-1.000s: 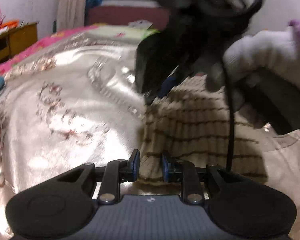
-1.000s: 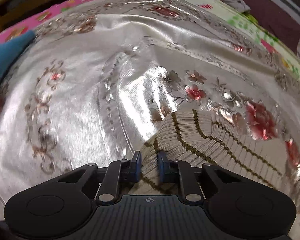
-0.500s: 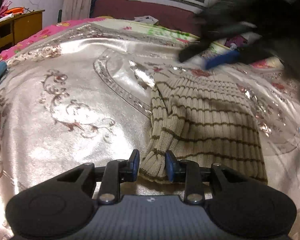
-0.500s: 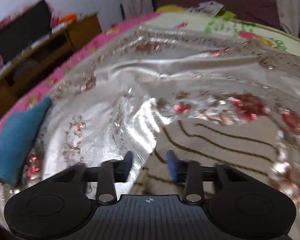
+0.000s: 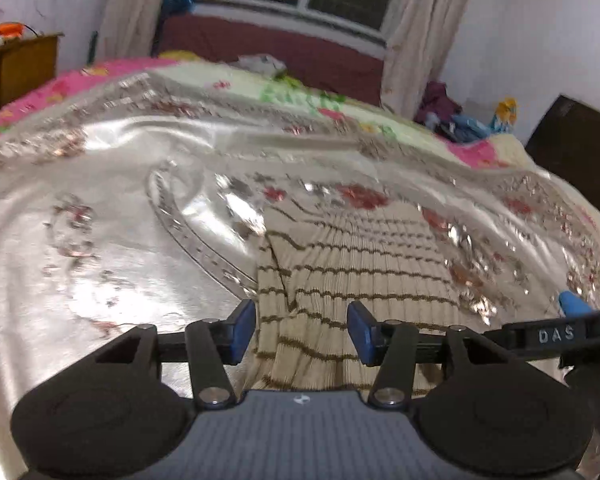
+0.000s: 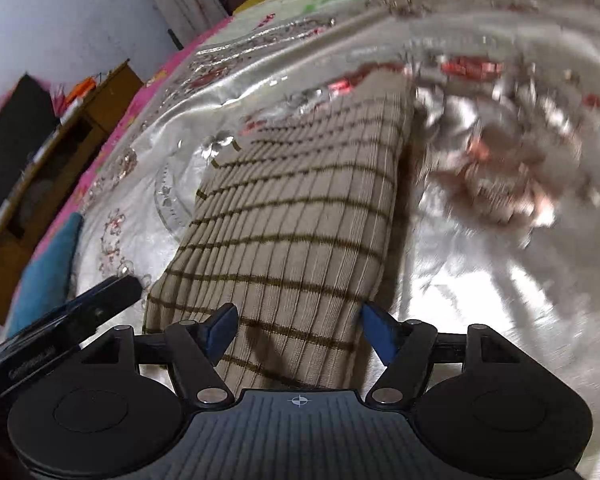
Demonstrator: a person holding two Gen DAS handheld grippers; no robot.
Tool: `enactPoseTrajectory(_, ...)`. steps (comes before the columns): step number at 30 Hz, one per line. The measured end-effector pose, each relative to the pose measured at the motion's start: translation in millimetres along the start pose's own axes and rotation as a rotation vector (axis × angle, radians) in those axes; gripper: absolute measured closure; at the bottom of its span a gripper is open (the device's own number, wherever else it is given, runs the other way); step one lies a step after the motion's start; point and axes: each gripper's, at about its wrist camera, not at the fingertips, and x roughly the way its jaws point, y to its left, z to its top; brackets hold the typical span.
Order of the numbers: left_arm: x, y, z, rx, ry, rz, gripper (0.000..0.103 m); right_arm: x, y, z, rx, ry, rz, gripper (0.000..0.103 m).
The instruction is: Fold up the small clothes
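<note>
A beige ribbed garment with thin brown stripes [image 5: 360, 276] lies folded on the shiny silver bedspread [image 5: 112, 208]. My left gripper [image 5: 302, 322] hovers over its near left edge. Its jaws are opening and the blue pads stand clear of the cloth. One of the right gripper's pads [image 5: 572, 305] shows at the far right of the left wrist view. In the right wrist view the garment [image 6: 300, 208] stretches away from my right gripper [image 6: 299, 320], whose jaws are opening wide above its near end without pressing it. A finger [image 6: 112, 292] of the left gripper shows at the left.
A blue cloth [image 6: 48, 264] lies at the bed's left edge beside a wooden cabinet [image 6: 60, 152]. A pink floral sheet [image 5: 40, 100] borders the bedspread. Loose clothes [image 5: 452, 116] are piled at the far right, next to dark furniture [image 5: 572, 136].
Both grippers were shut on the garment's edge and have since let go, their jaws spreading. The right gripper swung across to the garment's right side and rolled. The left one lifted slightly.
</note>
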Motion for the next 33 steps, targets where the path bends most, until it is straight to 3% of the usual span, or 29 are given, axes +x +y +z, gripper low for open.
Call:
enactPoseTrajectory(5,37,2,-1,-0.004,0.119,-0.070,0.049,19,-13,-8,0.087,0.008,0.075,0.026)
enactPoseTrajectory(10,49,1,-6,0.044,0.148,-0.056,0.045,26,-14,-10,0.106,-0.020,0.113,0.021)
enactPoseTrajectory(13,49,3,-8,0.023,0.163,-0.064,0.046,26,-9,-11,0.092,-0.023,0.109,0.038)
enactPoseTrajectory(15,48,1,-9,0.036,0.171,-0.053,0.046,25,-6,-12,0.079,-0.006,0.093,0.060)
enactPoseTrajectory(18,48,-2,-13,0.037,0.193,-0.044,0.046,17,-10,-14,0.074,0.013,0.099,0.074)
enactPoseTrajectory(23,36,-13,-27,0.003,0.235,-0.079,0.049,-6,-10,-25,0.027,0.029,0.088,0.079)
enactPoseTrajectory(29,-4,-54,-69,0.084,0.312,-0.159,0.049,-66,-33,-65,0.003,0.064,0.016,0.079)
enactPoseTrajectory(33,-25,-74,-80,0.175,0.318,-0.130,0.049,-97,-41,-88,-0.013,0.069,-0.052,0.076)
